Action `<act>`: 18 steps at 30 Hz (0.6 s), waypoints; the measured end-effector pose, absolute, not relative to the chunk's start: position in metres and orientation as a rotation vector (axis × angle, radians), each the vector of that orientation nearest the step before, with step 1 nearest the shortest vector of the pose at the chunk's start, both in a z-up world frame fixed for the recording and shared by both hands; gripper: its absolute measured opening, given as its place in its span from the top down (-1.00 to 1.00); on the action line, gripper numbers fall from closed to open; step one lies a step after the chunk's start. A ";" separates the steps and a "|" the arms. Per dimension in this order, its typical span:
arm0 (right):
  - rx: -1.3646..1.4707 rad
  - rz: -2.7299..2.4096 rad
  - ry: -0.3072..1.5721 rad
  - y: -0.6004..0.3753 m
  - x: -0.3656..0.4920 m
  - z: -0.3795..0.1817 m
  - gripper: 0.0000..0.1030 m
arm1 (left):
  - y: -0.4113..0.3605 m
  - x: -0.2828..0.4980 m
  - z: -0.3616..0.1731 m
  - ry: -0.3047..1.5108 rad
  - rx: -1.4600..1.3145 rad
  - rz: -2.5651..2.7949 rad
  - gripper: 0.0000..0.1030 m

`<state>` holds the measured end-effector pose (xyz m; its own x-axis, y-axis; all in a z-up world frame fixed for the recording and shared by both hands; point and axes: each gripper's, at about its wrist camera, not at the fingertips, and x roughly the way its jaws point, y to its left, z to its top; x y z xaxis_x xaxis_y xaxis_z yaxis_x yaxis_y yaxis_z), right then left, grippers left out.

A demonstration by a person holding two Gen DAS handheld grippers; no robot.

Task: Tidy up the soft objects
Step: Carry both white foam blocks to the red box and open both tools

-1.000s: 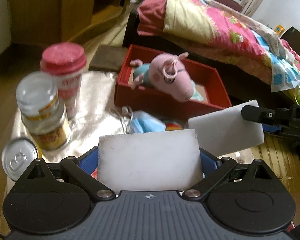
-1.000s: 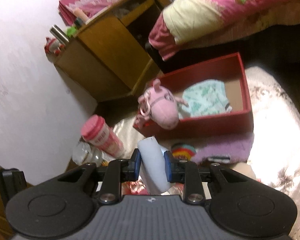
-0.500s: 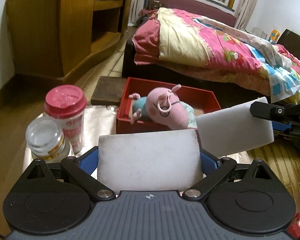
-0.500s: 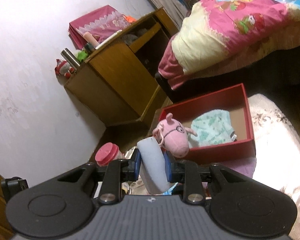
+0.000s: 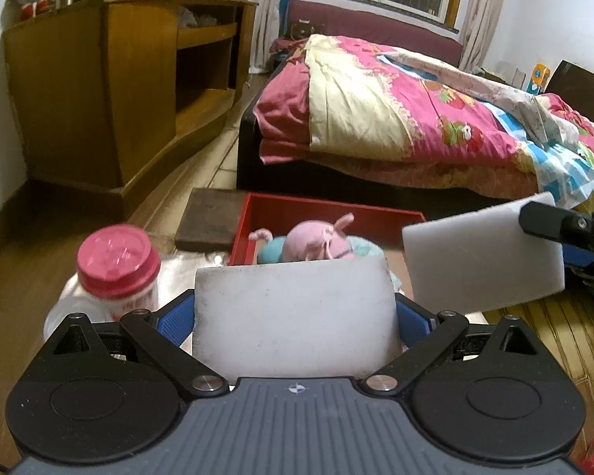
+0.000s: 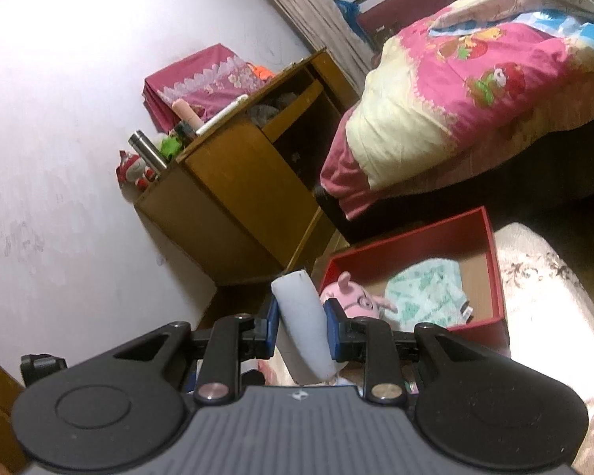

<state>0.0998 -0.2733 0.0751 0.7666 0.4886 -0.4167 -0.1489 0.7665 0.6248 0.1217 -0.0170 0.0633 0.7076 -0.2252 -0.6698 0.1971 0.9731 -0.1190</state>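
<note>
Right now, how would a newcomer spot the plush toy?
Find the bed; on the floor before it sits a red box. The plush toy lies inside beside a mint cloth: the only pink, pig-faced thing there, wearing glasses.

Left wrist view: white sponge blocks the lower half of the pink plush pig and the red box near wall. Pink-lidded cup is motion-blurred, label unreadable; clear jar behind it mostly hidden. Right hand-held gripper cut off at right edge. Right wrist view: second sponge covers part of the pig; items under the housing unidentifiable.
</note>
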 end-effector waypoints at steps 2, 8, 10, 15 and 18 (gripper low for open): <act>0.604 0.363 0.597 -0.276 0.101 0.076 0.95 | -0.020 0.127 0.066 0.741 -0.043 -0.237 -0.83; 0.609 0.331 0.581 -0.282 0.111 0.078 0.95 | -0.032 0.147 0.066 0.737 -0.025 -0.242 -0.83; 0.601 0.315 0.571 -0.285 0.117 0.079 0.95 | -0.034 0.153 0.065 0.741 -0.020 -0.243 -0.83; 0.583 0.285 0.565 -0.290 0.133 0.078 0.95 | -0.045 0.177 0.065 0.740 0.007 -0.239 -0.83; 0.567 0.273 0.561 -0.291 0.145 0.078 0.95 | -0.051 0.194 0.066 0.741 0.012 -0.240 -0.83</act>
